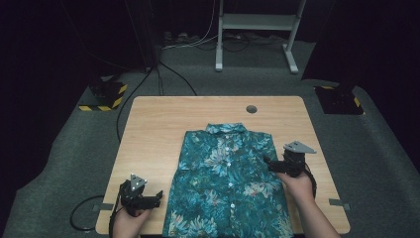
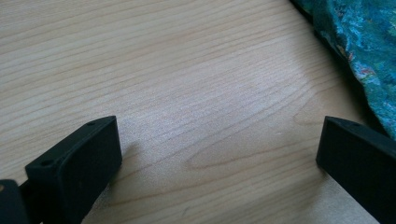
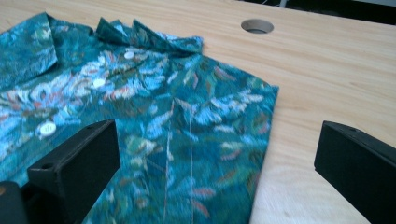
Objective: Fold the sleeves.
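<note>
No legible text — no labels, no numbers.

Teal floral shirt (image 1: pixel 228 183) flat on table, buttoned, sleeves folded in.

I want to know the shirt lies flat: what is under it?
The shirt lies buttoned-side up on the wooden table, whose bare top shows around it. Whatever lies beneath the fabric is covered. Both tongs are open, holding nothing.

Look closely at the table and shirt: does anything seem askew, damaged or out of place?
Nothing stands out. The floral shirt lies flat and buttoned on the wooden table, collar away from the person. Its hem runs over the near edge. Both the left gripper and right gripper are open.
</note>
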Demonstrator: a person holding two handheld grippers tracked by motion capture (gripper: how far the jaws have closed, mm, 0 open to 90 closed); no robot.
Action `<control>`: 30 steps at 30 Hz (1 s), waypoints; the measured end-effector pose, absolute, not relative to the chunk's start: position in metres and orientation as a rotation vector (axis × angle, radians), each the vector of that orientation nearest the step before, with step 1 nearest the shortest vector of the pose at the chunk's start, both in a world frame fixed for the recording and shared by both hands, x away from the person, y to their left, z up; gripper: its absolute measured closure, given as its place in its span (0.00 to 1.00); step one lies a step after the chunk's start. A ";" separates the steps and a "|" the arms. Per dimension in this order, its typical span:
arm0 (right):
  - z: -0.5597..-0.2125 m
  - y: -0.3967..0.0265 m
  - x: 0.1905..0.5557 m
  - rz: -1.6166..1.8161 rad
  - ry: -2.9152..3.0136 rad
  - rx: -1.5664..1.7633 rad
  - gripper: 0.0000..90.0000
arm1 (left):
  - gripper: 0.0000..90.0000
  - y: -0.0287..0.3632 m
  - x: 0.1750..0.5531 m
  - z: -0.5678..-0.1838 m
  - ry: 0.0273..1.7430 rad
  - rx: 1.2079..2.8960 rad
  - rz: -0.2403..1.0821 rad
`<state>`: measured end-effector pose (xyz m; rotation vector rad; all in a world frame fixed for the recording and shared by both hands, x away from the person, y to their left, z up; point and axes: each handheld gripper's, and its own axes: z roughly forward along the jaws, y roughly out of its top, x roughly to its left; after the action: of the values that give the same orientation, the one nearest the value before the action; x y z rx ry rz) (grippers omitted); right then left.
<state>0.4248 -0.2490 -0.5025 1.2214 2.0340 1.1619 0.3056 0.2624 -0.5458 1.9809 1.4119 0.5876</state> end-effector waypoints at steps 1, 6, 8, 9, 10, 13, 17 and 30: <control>-0.503 -0.252 0.422 1.162 2.034 1.222 0.00 | 0.00 0.262 0.306 -0.546 1.412 1.981 0.588; -0.506 -0.260 0.411 1.142 2.034 1.207 0.00 | 0.00 0.262 0.306 -0.546 1.412 1.981 0.588; -0.506 -0.265 0.407 1.144 2.032 1.212 0.00 | 0.01 0.262 0.306 -0.546 1.412 1.981 0.588; -0.506 -0.266 0.405 1.146 2.032 1.216 0.00 | 0.00 0.262 0.306 -0.546 1.412 1.981 0.588; -0.506 -0.268 0.402 1.144 2.031 1.218 0.00 | 0.00 0.262 0.306 -0.546 1.412 1.980 0.588; -0.506 -0.274 0.395 1.132 2.035 1.215 0.00 | 0.00 0.262 0.306 -0.546 1.412 1.981 0.588; -0.508 -0.279 0.385 1.114 2.048 1.213 0.00 | 0.00 0.262 0.306 -0.546 1.412 1.980 0.588; -0.523 -0.301 0.345 1.027 2.095 1.233 0.00 | 0.00 0.262 0.306 -0.546 1.413 1.979 0.588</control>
<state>0.3451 -0.3014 -0.5231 1.2326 2.0953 1.0275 0.3055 0.2623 -0.5459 1.9791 1.4126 0.5881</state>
